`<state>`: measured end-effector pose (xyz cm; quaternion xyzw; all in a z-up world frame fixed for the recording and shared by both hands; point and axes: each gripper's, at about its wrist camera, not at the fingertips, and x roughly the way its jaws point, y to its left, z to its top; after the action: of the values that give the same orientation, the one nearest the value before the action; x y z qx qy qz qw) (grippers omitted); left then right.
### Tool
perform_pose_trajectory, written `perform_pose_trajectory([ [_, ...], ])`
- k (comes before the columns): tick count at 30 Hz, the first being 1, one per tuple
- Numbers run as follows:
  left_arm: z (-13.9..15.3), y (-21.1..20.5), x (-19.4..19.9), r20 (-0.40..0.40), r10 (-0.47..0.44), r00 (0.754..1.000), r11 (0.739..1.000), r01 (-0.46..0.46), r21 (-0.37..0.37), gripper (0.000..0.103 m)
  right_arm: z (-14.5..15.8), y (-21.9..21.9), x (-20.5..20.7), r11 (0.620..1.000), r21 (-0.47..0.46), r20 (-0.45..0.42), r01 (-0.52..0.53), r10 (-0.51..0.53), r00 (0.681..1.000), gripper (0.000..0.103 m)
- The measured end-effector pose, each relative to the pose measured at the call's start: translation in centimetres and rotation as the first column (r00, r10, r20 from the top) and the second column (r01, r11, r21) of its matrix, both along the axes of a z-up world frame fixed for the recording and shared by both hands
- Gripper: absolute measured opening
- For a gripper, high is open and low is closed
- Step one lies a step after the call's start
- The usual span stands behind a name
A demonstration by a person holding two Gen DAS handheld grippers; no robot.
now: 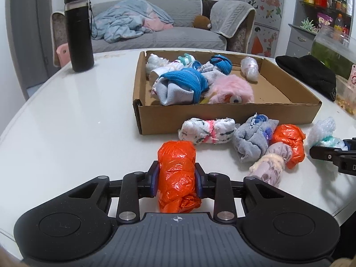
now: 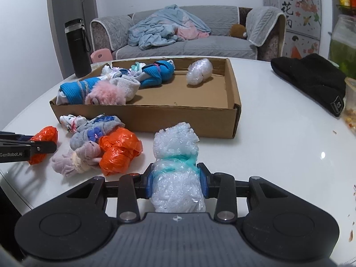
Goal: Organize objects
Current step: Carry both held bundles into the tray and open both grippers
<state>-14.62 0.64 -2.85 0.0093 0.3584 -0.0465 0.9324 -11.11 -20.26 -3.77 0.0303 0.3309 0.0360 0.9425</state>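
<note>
Clamping an orange plastic bundle (image 1: pixel 176 178), the left gripper (image 1: pixel 176 179) is holding it near the worktop's (image 1: pixel 77 122) front edge, long axis pointing away. The right gripper (image 2: pixel 176 183) is squeezing a bubble-wrap bundle (image 2: pixel 175 169) likewise. Both are facing the cardboard box (image 1: pixel 222 115) lying just beyond, the right one nearer its emptier side.

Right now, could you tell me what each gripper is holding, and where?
Left gripper: orange bag bundle, gripped mid-body. Right gripper: bubble-wrap bundle, at its teal-tied waist.
</note>
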Motion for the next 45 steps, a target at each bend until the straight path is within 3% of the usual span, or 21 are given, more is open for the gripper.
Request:
perform_pose_trajectory([
  [5, 1.8, 0.0, -0.7, 0.037, -0.029, 0.999, 1.0, 0.029, -0.008, 0.036, 0.7, -1.3, -0.5, 1.0, 0.011, 0.007, 0.004, -0.004, 1.0, 0.035],
  [11, 5.4, -1.3, 0.3, 0.107, -0.101, 0.989, 0.995, 0.1, 0.014, 0.036, 3.6, -3.5, -0.3, 1.0, -0.011, 0.054, 0.013, -0.012, 0.998, 0.035],
  [19, 10.7, -5.2, 5.4, 0.208, -0.212, 0.955, 0.977, 0.205, 0.057, 0.036, 8.5, -4.5, 4.3, 0.999, -0.037, 0.143, -0.037, 0.042, 0.989, 0.035],
  [23, 12.0, -7.9, 9.6, 0.201, -0.273, 0.941, 0.962, 0.263, 0.074, 0.037, 9.0, -4.9, 8.2, 0.997, -0.033, 0.135, -0.071, 0.075, 0.988, 0.035],
  [28, 11.3, -10.9, 15.5, 0.15, -0.299, 0.942, 0.954, 0.295, 0.051, 0.037, 7.9, -5.4, 13.2, 0.994, -0.058, 0.081, -0.091, 0.096, 0.992, 0.035],
  [33, 8.7, -13.0, 20.3, 0.068, -0.315, 0.947, 0.949, 0.314, 0.021, 0.037, 6.2, -5.3, 16.7, 0.987, -0.094, 0.006, -0.131, 0.132, 0.991, 0.035],
  [40, 3.8, -14.1, 23.8, -0.028, -0.331, 0.943, 0.941, 0.333, 0.057, 0.037, 3.2, -5.1, 19.0, 0.981, -0.107, -0.083, -0.159, 0.15, 0.985, 0.035],
  [45, 2.5, -14.2, 24.8, -0.038, -0.335, 0.942, 0.94, 0.336, 0.06, 0.037, 2.5, -4.2, 19.7, 0.972, -0.13, -0.101, -0.198, 0.185, 0.977, 0.035],
])
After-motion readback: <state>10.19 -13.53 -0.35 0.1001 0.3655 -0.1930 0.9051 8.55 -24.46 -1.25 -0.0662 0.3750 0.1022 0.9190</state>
